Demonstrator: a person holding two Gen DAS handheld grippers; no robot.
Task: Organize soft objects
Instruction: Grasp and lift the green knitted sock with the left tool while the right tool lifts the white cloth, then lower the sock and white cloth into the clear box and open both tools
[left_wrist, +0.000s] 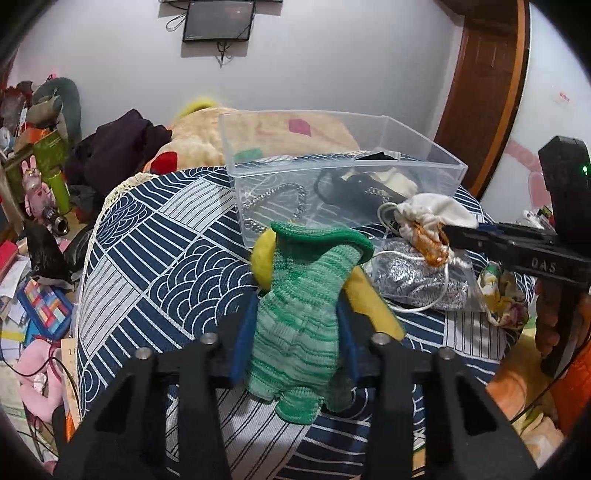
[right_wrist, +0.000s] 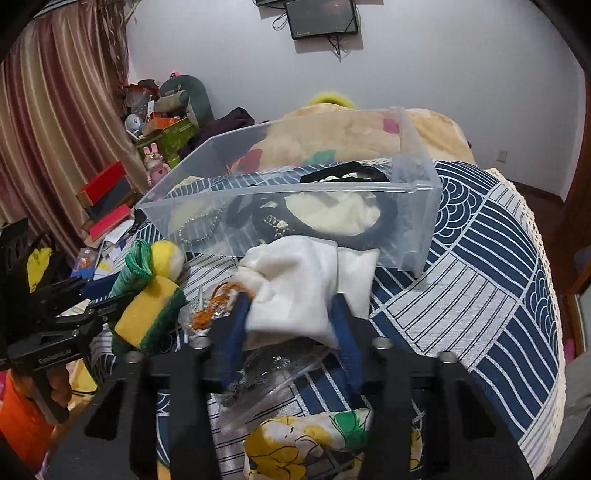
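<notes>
Landmark: the clear plastic bin (left_wrist: 343, 173) on the blue patterned cloth (left_wrist: 155, 236).

Left gripper (left_wrist: 295, 325) — clamped on a yellow plush in a green knitted sweater (left_wrist: 299, 306), held on the near side of the bin, clear of its front wall. The toy's long axis runs along the fingers, its upper end towards the bin.

Right gripper (right_wrist: 291, 314) — closed on a white drawstring pouch (right_wrist: 295, 284), also just in front of the bin wall, close to its near rim. The pouch appears lifted off the cloth, though contact cannot be ruled out.

Judgement: both loads lie short of the bin, so each must rise over the rim and travel forward. The right gripper looks nearer the opening.

Count: one bin, holding a black strap, a chain and a pale cloth item. Outside it, in front — one silver glitter pouch (left_wrist: 421, 280), one floral cloth item (right_wrist: 314, 443), one clear plastic bag (right_wrist: 273, 384), plus the two gripped items.
</notes>
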